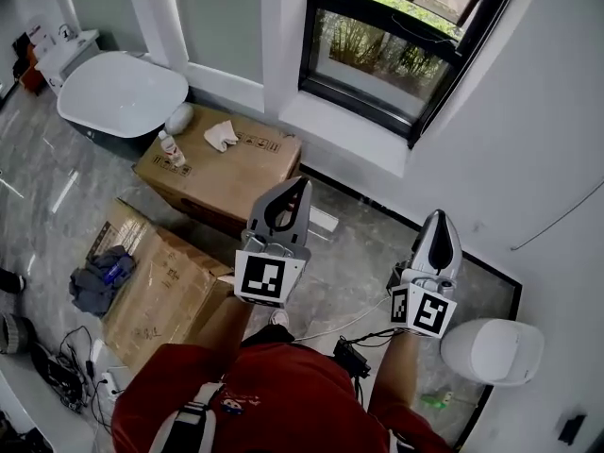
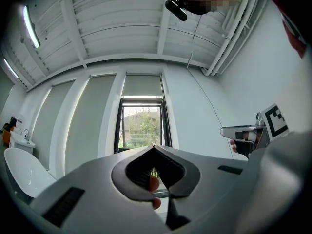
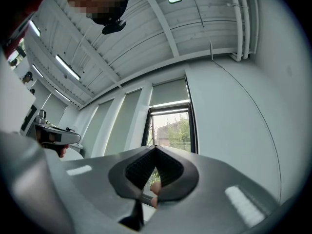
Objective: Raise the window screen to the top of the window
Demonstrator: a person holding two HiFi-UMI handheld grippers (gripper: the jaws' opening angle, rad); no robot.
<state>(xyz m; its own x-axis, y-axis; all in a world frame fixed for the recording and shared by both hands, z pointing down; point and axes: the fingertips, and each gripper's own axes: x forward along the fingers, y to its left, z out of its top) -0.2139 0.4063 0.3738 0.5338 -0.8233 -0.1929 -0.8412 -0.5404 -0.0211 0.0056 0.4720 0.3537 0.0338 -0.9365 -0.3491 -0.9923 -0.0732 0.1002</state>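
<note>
**Head view.** My left gripper (image 1: 298, 192) and right gripper (image 1: 441, 225) are both fully closed and hold nothing. My forearms extend side by side, and both grippers point at the window (image 1: 396, 36), well apart from it. I take the darker lower pane to be the window screen (image 1: 373, 53). No handle can be made out.

**Left gripper view.** The jaw tips meet with nothing between them. The window (image 2: 142, 126) stands straight ahead and the gripper is tilted slightly upward.

**Right gripper view.** The jaws are likewise closed and empty, with the window (image 3: 170, 130) ahead.

**Step.** I judge this to be the approach. The next move calls for reaching the sill, opening the jaws and finding the screen's lower rail.
</note>
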